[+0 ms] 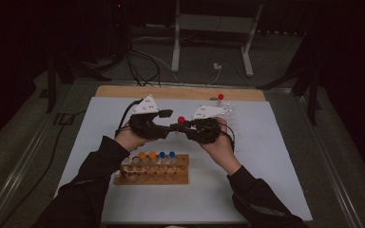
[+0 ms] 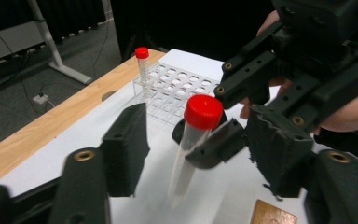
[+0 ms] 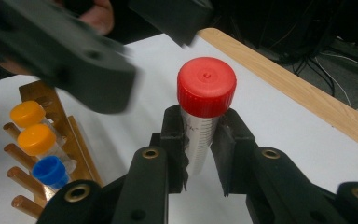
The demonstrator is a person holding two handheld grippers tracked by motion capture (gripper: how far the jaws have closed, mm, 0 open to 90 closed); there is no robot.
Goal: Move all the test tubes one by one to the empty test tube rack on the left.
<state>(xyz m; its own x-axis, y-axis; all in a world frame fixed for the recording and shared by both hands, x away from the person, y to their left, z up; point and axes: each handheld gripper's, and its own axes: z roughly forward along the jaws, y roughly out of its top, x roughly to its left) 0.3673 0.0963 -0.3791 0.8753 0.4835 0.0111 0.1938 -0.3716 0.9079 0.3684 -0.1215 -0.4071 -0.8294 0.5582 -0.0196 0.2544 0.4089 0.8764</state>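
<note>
White paper covers the bench (image 1: 275,156). Above the wooden rack (image 1: 153,176), the right hand-held gripper (image 3: 200,154) clamps a red-capped tube (image 3: 205,116); the left hand-held gripper (image 2: 200,149) straddles it, not gripping.

The tube with the red cap (image 3: 200,116) is clear plastic with tiny marks down its side. Its round cap is screwed on at the top. It stands almost straight up, a little tilted, in the air above the white mat, between the wooden rack and the clear rack.
</note>
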